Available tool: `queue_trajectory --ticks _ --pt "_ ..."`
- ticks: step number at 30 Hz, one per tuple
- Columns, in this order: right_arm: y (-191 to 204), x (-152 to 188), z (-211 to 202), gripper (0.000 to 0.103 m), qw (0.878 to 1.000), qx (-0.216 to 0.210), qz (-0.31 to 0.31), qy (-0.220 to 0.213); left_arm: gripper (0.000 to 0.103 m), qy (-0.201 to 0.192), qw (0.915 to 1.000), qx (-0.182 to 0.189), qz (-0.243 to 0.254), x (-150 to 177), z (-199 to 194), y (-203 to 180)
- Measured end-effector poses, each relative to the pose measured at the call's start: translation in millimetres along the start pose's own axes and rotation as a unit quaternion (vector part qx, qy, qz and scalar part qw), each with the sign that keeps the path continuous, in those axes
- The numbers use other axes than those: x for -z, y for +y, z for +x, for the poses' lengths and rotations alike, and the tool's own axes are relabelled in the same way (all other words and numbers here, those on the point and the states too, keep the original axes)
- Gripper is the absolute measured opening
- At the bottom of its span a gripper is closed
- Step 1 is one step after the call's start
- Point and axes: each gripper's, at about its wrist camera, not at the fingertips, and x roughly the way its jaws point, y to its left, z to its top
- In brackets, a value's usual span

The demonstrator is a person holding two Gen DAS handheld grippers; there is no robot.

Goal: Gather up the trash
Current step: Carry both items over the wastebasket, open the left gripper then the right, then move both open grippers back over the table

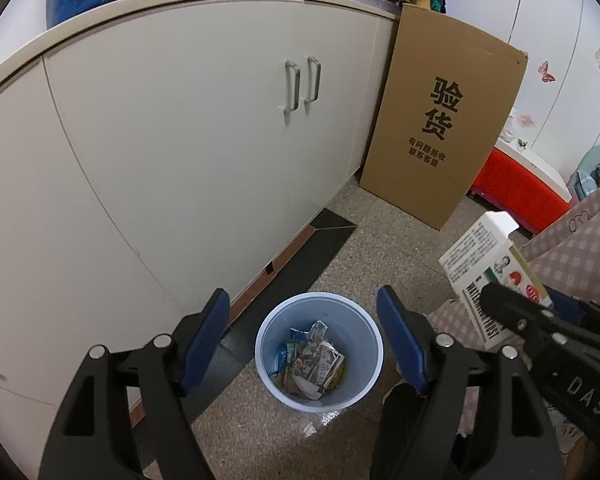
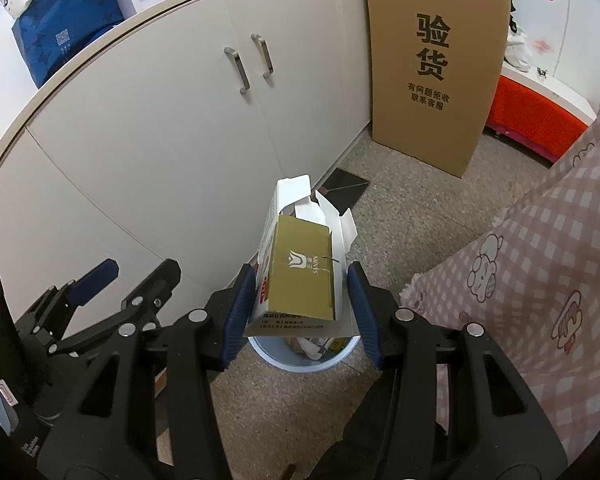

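Carton held above the bin, ready for the drop.

On the left, the left claw [image 1: 302,344] hangs empty with its jaws spread wide, the pale blue bin [image 1: 364,316] on the floor straight below and between them, already part full of crumpled wrappers [image 1: 314,360]. To its right, the right claw [image 2: 302,312] grips an opened white and gold carton [image 2: 300,276], long axis running away from the claw, its near end over the bin's rim [image 2: 300,362]. The right claw is judged nearer to finishing: letting go should suffice. White cupboard doors [image 1: 180,140] stand far left, a tall cardboard box [image 1: 440,120] beyond, and pink checked bedding [image 2: 540,280] crowds the right.
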Motion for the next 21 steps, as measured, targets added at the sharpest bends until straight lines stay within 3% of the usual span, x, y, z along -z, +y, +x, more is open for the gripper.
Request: queue_trajectory --ticks 10,11,12,13,21 --pt "17.4 -11.4 6.9 0.049 1.0 -0.015 -0.013 -0.014 0.077 0.013 0.9988 -0.033 -0.033 1.0 5.1 24.9" --pt "18.4 -12.3 6.7 0.053 1.0 -0.017 -0.013 -0.019 0.077 0.013 0.9985 -0.037 -0.037 0.8 5.5 28.0" --pt "20.0 -13.6 6.7 0.066 0.999 -0.019 -0.015 -0.025 0.077 0.014 0.9983 -0.04 -0.041 0.6 5.8 29.7" --pt "21.5 -15.7 7.6 0.069 0.999 -0.017 -0.016 -0.031 0.078 0.014 0.9978 -0.046 -0.045 0.5 6.2 32.1" --pt "22.2 -15.8 4.6 0.07 0.999 -0.009 -0.022 -0.034 0.078 0.014 0.9972 -0.053 -0.051 0.6 3.6 33.1"
